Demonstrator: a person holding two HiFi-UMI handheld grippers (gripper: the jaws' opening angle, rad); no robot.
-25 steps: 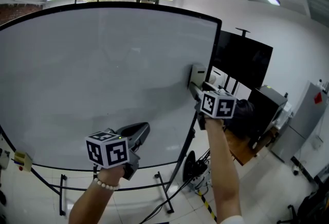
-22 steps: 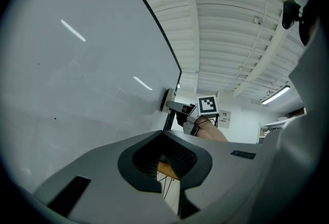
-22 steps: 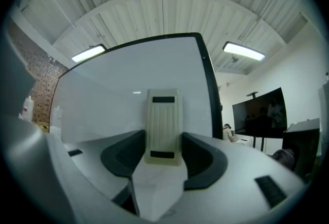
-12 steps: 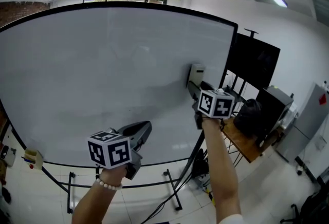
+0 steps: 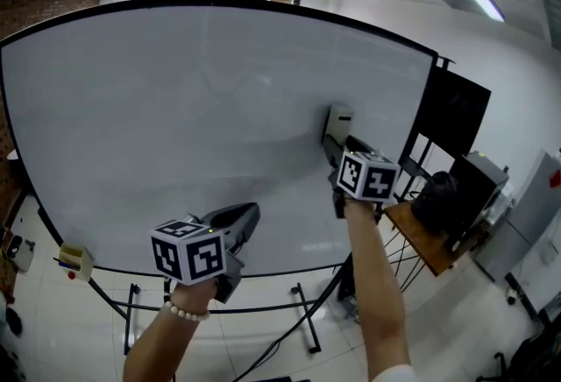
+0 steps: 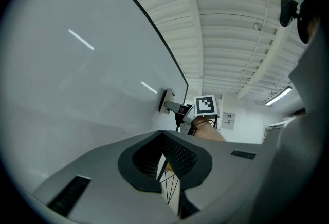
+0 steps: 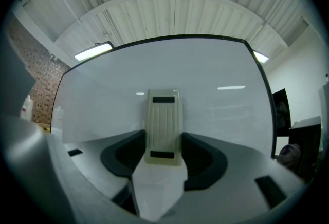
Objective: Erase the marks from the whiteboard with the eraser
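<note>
Holds the eraser (image 5: 338,121) flat against the whiteboard (image 5: 175,109), near its right edge, with the right gripper (image 5: 333,144) squeezed shut on it, that arm stretched straight up. Holds the left gripper (image 5: 244,217) lower, near the board's bottom edge, arm bent, jaws closed on nothing.
</note>
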